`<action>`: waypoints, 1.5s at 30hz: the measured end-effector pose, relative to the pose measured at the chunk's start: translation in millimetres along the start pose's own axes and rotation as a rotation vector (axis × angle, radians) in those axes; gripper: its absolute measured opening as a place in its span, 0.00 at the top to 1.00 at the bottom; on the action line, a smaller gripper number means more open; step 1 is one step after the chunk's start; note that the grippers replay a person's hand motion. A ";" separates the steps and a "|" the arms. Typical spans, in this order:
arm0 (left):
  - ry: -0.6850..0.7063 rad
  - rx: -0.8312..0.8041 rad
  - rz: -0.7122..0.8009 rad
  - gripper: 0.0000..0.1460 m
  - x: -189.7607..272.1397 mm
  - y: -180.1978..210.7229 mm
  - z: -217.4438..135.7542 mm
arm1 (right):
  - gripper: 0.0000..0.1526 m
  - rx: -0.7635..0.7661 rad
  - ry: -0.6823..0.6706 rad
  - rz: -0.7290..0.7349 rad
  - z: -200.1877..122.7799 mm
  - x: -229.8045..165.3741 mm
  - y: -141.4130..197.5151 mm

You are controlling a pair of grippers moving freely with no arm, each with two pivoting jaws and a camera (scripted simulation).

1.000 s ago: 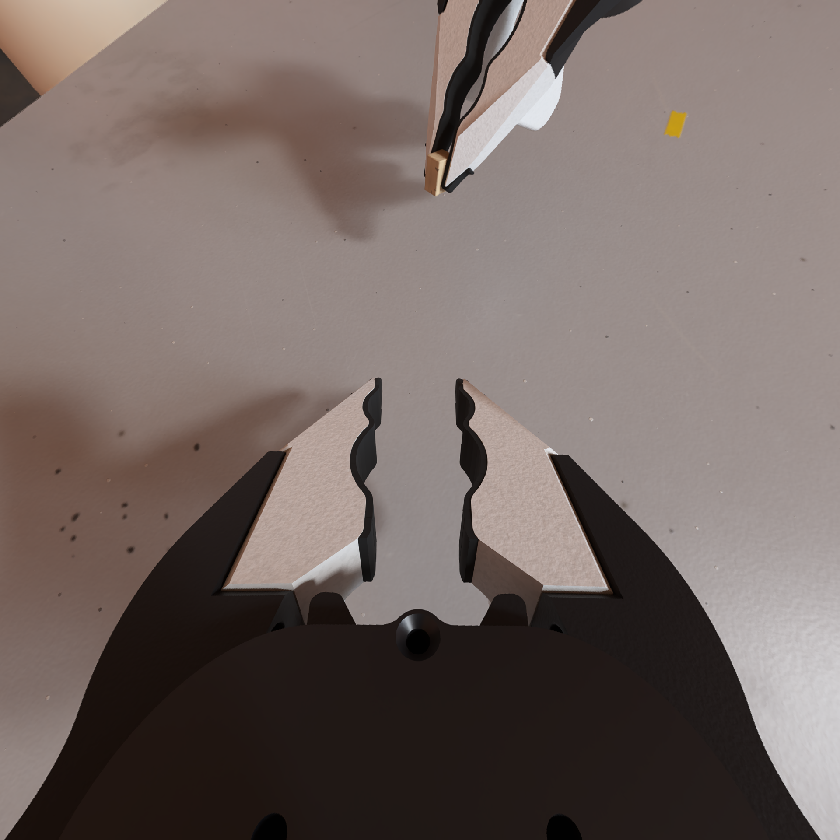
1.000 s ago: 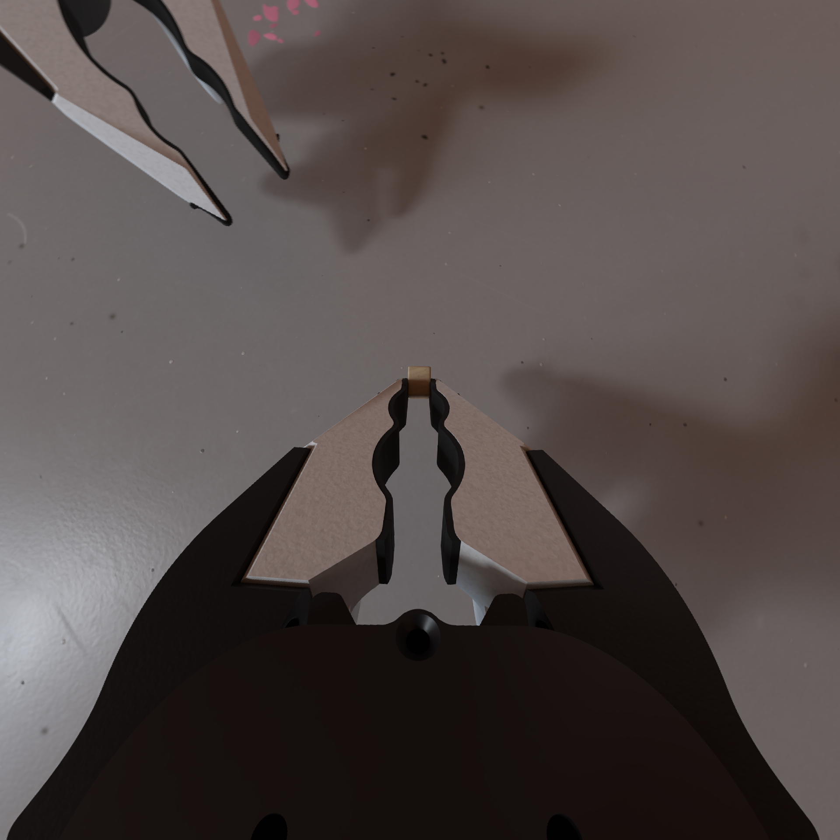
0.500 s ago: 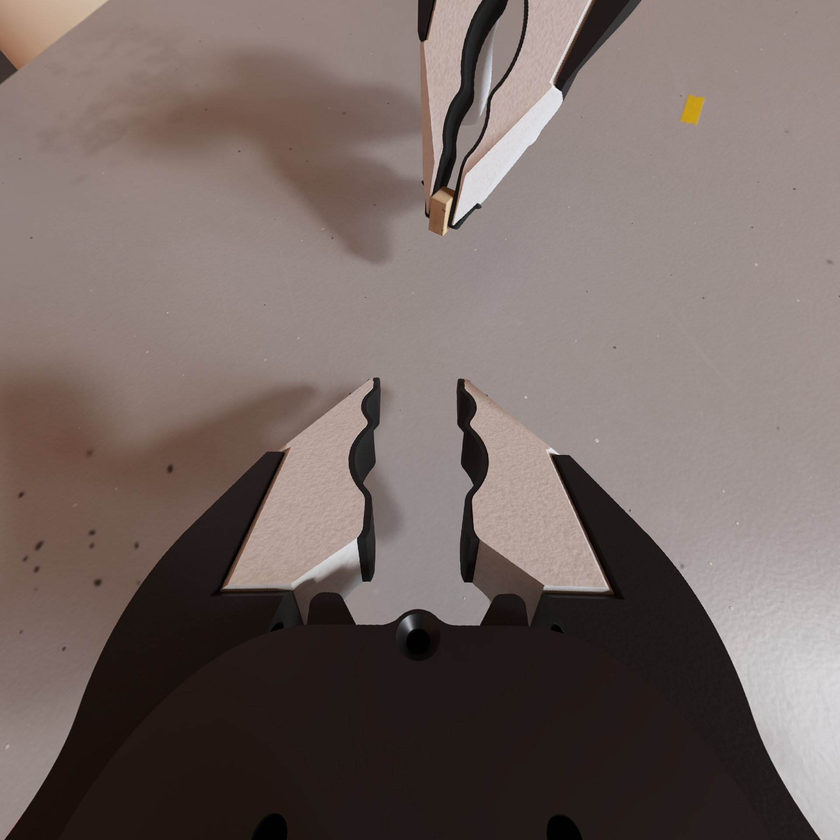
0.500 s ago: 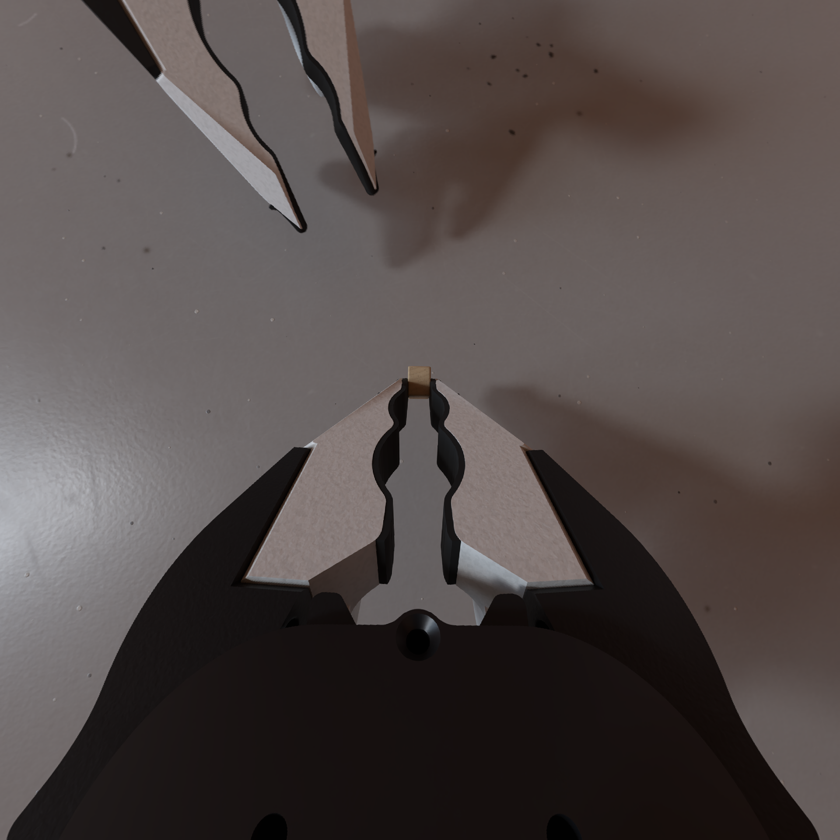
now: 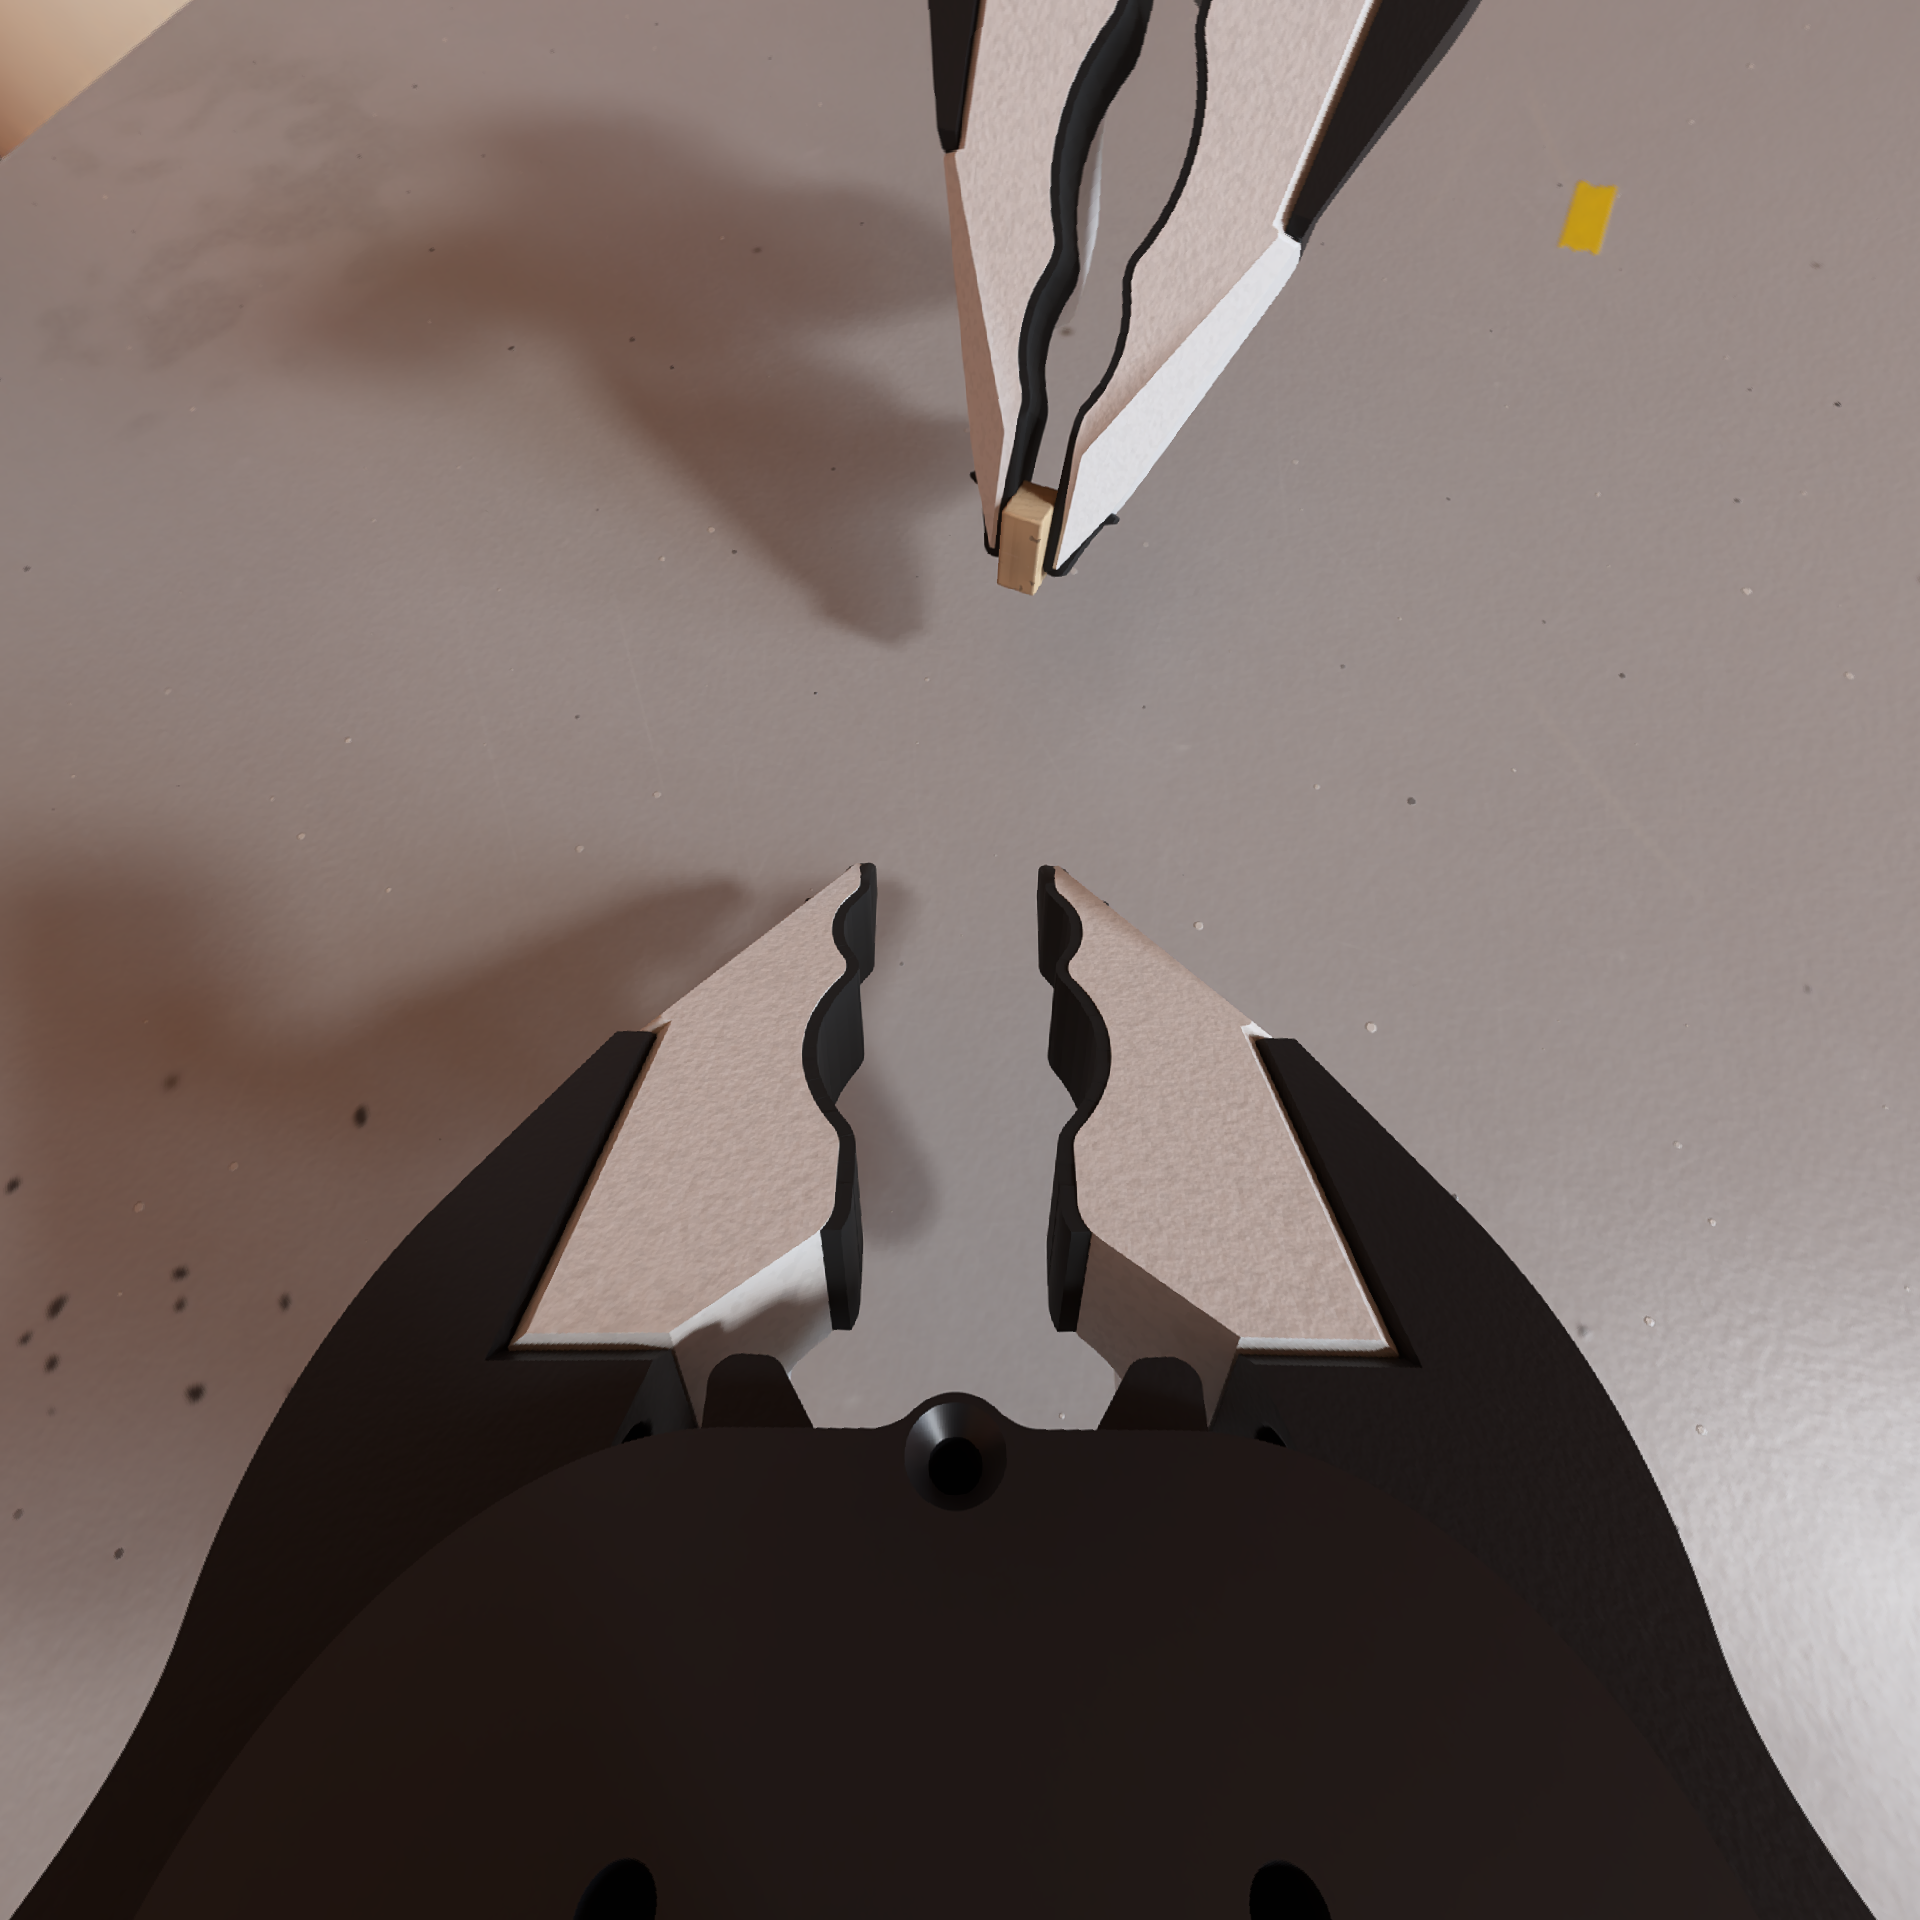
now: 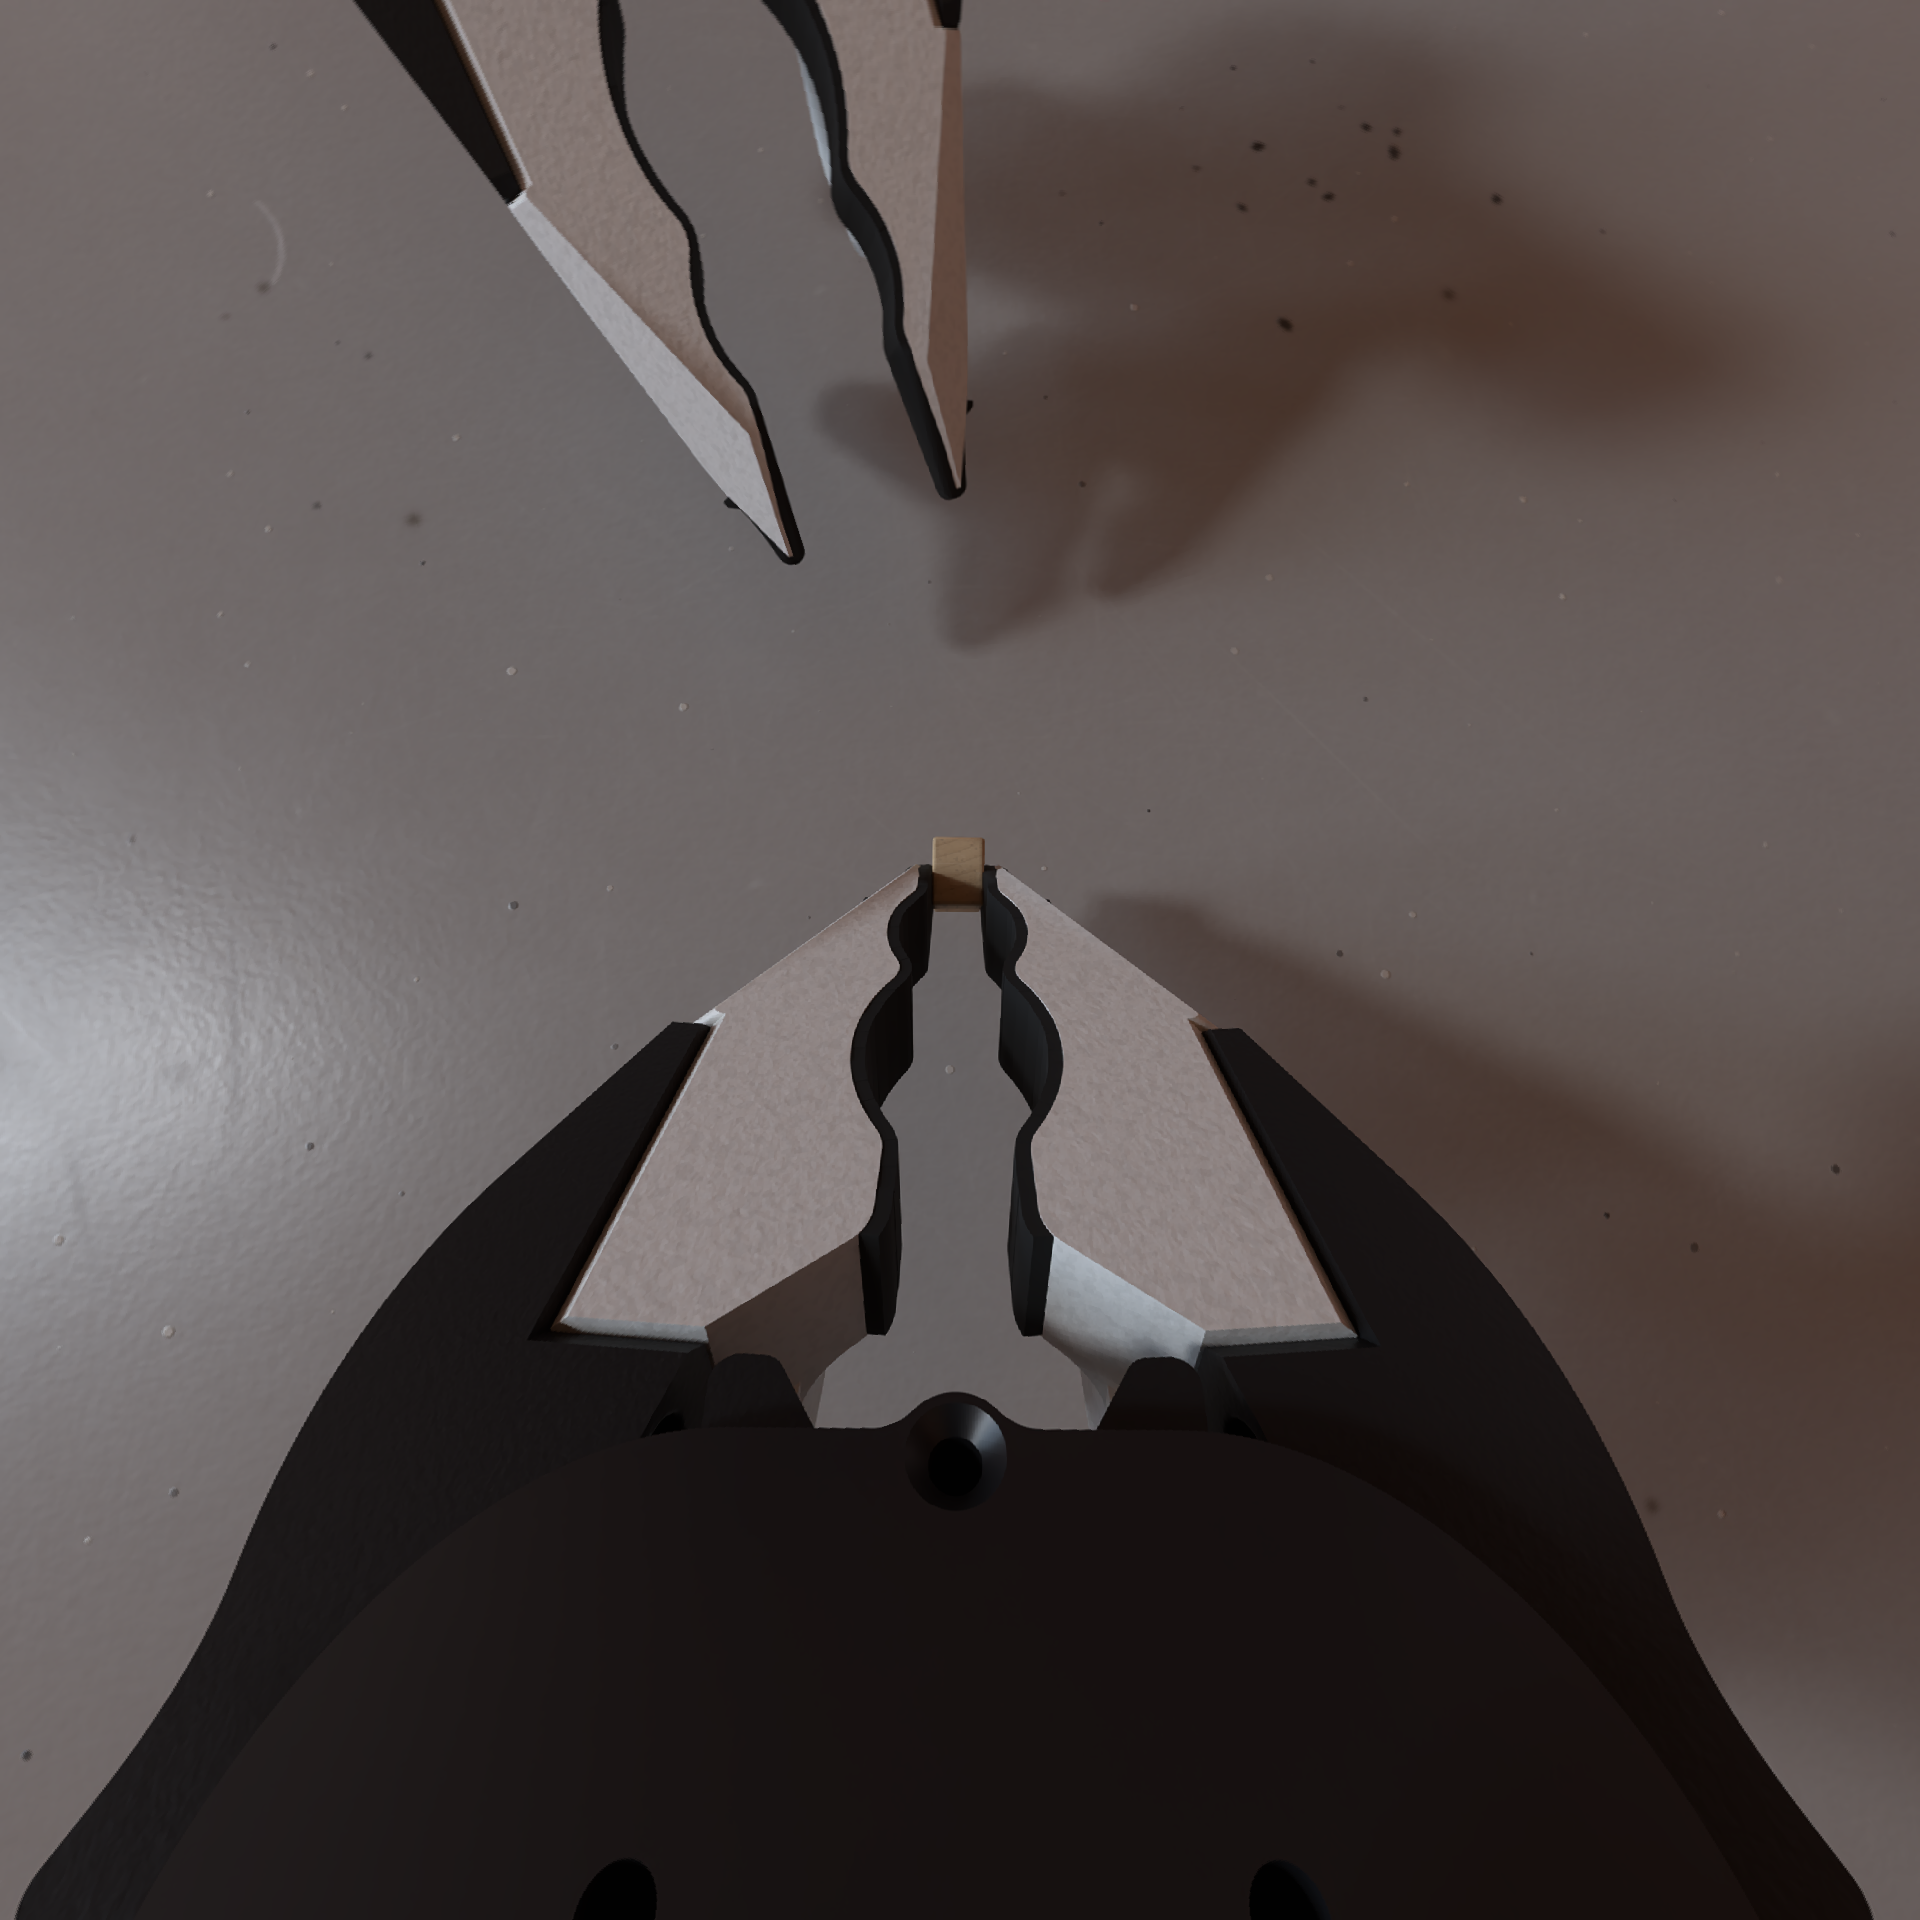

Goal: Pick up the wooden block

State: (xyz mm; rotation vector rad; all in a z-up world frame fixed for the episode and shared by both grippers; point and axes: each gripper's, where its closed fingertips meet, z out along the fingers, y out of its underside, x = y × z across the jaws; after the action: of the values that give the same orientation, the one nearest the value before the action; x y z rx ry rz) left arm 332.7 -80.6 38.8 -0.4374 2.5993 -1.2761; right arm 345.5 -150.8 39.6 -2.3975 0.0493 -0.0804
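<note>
A small wooden block [image 6: 957,871] is pinched between the fingertips of my right gripper [image 6: 957,896], which is shut on it above the grey table. In the left wrist view the same block [image 5: 1021,540] hangs at the tips of the right gripper [image 5: 1029,535], which comes down from the top. My left gripper [image 5: 956,883] is open and empty, facing the block from a short distance. In the right wrist view the left gripper [image 6: 871,520] shows at the top, open, tips pointing toward the block.
The grey table top [image 5: 416,727] has dark speckles [image 5: 104,1320] at the left and a small yellow tape mark [image 5: 1588,216] at the far right. Gripper shadows lie on the table. A tan edge [image 5: 62,52] shows at the far left corner.
The two grippers have come closer together: the right gripper with the block appears larger and nearer in the left wrist view, and the left gripper has shifted right and nearer in the right wrist view.
</note>
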 end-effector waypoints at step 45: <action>0.032 -0.154 0.398 0.88 21.1 1.2 42.6 | 0.94 -0.178 -0.262 -0.236 36.6 -3.7 -0.3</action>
State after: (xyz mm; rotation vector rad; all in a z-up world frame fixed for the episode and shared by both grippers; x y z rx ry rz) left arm 326.2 -118.6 11.0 0.0798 2.6416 -0.9615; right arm 344.5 -125.7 12.8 -2.5616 -0.3626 0.1335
